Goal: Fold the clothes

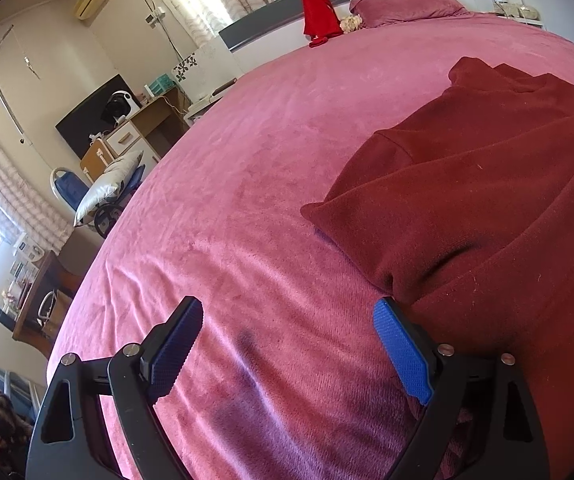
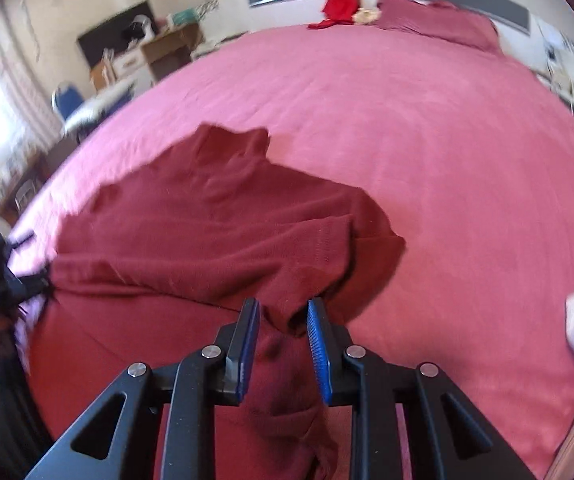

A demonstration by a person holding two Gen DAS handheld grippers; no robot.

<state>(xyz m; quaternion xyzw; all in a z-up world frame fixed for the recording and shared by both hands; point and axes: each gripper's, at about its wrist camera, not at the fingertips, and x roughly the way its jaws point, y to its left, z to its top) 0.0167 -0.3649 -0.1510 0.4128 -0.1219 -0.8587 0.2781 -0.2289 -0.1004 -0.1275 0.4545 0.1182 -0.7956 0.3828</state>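
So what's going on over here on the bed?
A person is folding a dark red sweater on a pink bedspread with a handheld claw in each hand. The right claw has a bunch of the sweater's fabric between its fingers, narrowly spread. The left claw is wide open over bare bedspread beside the sweater's edge, holding nothing. The sweater is still rumpled, not neatly folded.

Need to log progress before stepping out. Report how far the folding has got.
Done: the dark red knit sweater lies on the pink velvety bedspread with one side already turned in, rumpled. In hand: a fold of it sits between the right gripper pads, which look slightly apart; the left gripper is open over bare bedspread. Left: tidy folds; the bright red garment hangs untouched.
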